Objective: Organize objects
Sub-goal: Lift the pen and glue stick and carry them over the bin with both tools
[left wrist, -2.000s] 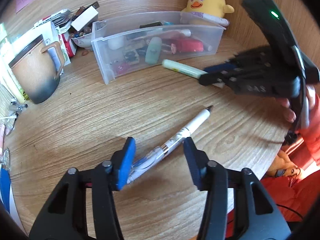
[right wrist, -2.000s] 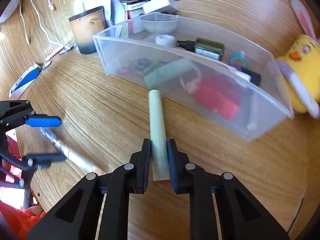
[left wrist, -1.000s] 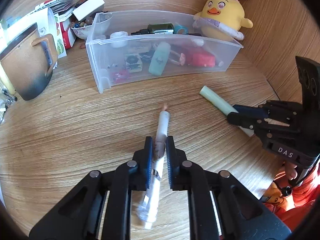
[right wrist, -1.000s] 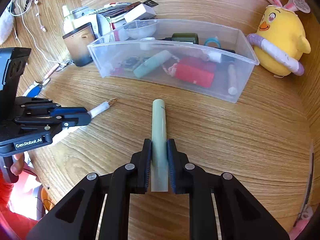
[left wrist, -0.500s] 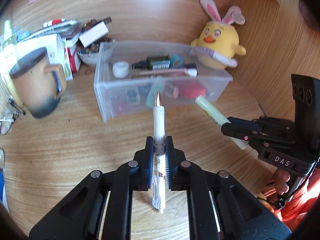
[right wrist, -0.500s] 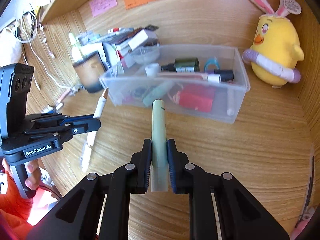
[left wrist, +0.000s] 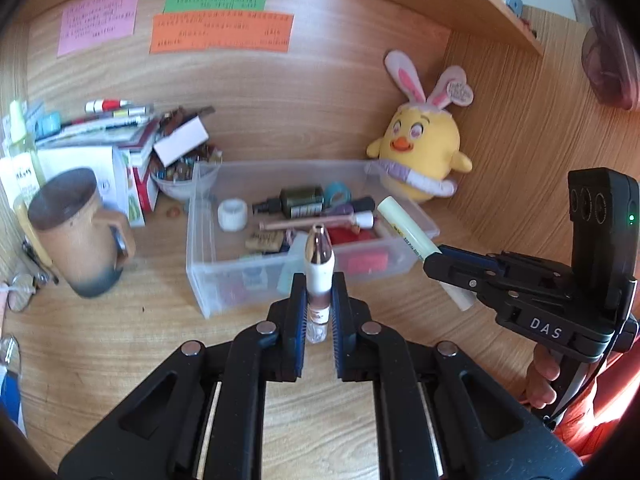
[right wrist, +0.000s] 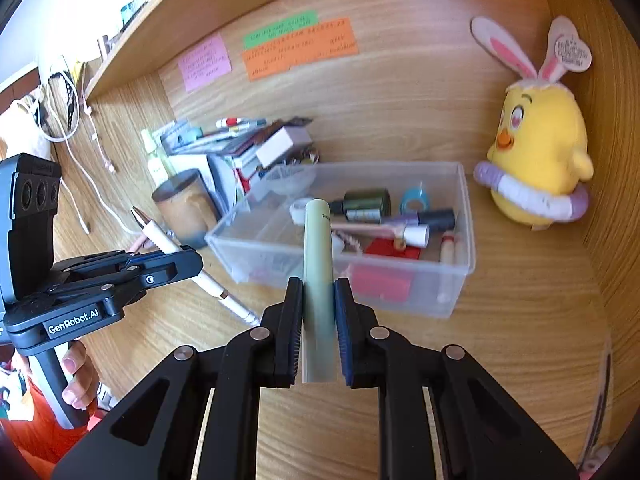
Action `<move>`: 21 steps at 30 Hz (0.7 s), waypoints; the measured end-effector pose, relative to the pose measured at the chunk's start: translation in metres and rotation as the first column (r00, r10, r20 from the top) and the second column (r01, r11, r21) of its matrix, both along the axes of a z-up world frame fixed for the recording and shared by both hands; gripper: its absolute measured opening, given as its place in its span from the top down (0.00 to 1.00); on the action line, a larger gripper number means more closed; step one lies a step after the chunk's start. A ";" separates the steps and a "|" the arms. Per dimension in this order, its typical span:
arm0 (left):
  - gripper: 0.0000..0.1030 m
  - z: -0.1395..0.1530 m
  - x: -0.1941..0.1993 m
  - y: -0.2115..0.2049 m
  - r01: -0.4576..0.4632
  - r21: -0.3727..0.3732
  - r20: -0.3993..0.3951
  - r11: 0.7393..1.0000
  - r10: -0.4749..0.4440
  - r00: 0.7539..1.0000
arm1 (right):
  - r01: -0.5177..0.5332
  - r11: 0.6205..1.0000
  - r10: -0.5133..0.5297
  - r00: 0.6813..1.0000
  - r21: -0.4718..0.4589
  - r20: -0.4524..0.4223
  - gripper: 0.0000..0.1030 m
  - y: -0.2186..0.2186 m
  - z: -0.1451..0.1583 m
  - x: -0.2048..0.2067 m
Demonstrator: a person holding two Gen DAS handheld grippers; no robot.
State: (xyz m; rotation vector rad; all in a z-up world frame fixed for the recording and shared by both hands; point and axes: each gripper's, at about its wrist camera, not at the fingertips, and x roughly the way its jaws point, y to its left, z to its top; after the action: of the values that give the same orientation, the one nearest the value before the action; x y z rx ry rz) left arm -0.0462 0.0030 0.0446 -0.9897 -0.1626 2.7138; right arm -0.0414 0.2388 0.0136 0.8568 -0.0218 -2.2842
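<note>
I hold the white pen (left wrist: 319,268) clamped in my left gripper (left wrist: 319,312) and the green tube (right wrist: 318,264) in my right gripper (right wrist: 318,320) (both lifted); the clear bin (right wrist: 456,280) sits mid-frame ahead, along both long axes.

My right gripper (right wrist: 318,312) was clamped on a pale green tube (right wrist: 318,256), which pointed forward toward the clear plastic bin (right wrist: 460,240) on the wooden desk (right wrist: 520,320). At the left, my left gripper (right wrist: 176,264) pinched a white pen (right wrist: 160,236), its metal tip raised. A yellow plush chick (right wrist: 540,148) stood just right of the bin, a brown mug (right wrist: 184,200) to its left.
</note>
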 end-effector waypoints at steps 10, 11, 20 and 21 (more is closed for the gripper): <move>0.90 0.033 -0.023 -0.008 -0.021 0.050 -0.052 0.999 0.023 0.998 | 0.029 0.999 -0.030 0.998 -0.022 -0.060 0.86 -0.001 0.023 -0.024; 0.90 0.038 -0.026 -0.009 -0.025 0.048 -0.063 0.999 0.028 0.998 | 0.031 0.999 -0.033 0.997 -0.025 -0.065 0.86 -0.001 0.025 -0.027; 0.90 0.056 -0.057 -0.008 -0.023 0.048 -0.087 0.999 0.027 0.996 | 0.053 0.999 -0.053 0.995 -0.008 -0.089 0.86 -0.015 0.034 -0.050; 0.90 0.055 -0.062 -0.007 -0.026 0.047 -0.085 0.999 0.030 0.996 | 0.052 0.999 -0.053 0.995 -0.008 -0.087 0.86 -0.016 0.034 -0.052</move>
State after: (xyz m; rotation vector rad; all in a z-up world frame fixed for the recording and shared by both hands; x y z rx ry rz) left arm -0.1083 -0.0042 0.0995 -0.8631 -0.2231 2.7584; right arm -0.0936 0.2229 0.0473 0.7616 -0.0117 -2.3677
